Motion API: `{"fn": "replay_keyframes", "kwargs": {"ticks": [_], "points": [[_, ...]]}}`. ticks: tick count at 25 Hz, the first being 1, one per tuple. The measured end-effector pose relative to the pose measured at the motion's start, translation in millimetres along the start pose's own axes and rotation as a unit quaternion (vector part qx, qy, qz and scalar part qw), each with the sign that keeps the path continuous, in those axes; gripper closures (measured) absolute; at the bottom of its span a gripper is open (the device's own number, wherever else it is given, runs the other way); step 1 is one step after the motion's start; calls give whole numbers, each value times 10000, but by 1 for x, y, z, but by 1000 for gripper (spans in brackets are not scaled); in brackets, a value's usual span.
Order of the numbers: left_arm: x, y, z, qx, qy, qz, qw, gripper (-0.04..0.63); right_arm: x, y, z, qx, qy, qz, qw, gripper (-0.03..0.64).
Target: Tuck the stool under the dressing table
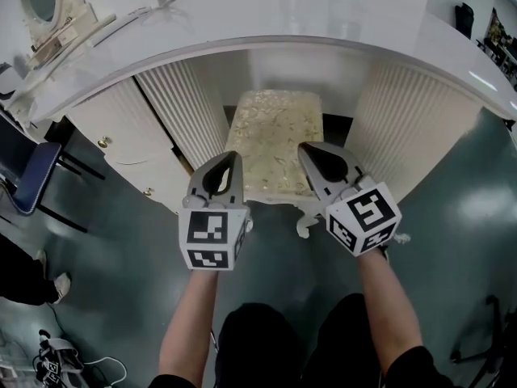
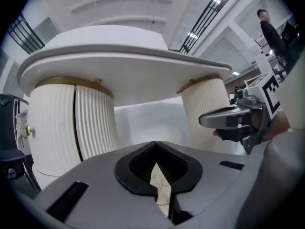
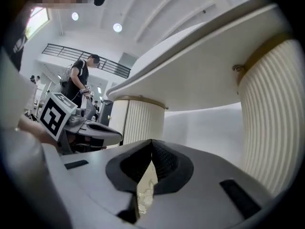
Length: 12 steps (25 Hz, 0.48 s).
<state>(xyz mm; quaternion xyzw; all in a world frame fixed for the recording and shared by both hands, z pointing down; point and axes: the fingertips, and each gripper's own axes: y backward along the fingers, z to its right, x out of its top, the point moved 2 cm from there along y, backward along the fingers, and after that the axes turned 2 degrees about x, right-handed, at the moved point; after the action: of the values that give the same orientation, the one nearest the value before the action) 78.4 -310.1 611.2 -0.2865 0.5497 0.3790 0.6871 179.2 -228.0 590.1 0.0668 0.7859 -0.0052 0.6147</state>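
Under the dressing table [image 1: 242,39], between its two ribbed pedestals [image 1: 182,111], the stool [image 1: 275,136] stands in the recess, its front edge towards me. Just above that edge I hold the left gripper [image 1: 229,158] and the right gripper [image 1: 311,148], both with jaws together, clamping nothing. Dark green floor [image 1: 460,208] lies around.

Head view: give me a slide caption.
Left gripper and right gripper, both shut, above the stool between the dressing table's pedestals.
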Motion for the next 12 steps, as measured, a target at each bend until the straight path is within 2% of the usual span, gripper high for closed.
{"fn": "replay_keyframes", "kwargs": {"ticks": [5, 8, 10, 12], "points": [[23, 25, 32, -68, -189, 289, 9994, 588, 19, 17, -22, 143, -314, 322, 9989, 611], [28, 31, 39, -158, 13, 388, 9991, 588, 22, 25, -26, 370, -903, 533, 9938, 611], [34, 32, 42, -268, 293, 525, 9978, 589, 27, 29, -25, 675, -1569, 823, 9819, 611], [44, 37, 46, -450, 603, 725, 9945, 589, 33, 33, -26, 1089, -2200, 1205, 9619, 611]]}}
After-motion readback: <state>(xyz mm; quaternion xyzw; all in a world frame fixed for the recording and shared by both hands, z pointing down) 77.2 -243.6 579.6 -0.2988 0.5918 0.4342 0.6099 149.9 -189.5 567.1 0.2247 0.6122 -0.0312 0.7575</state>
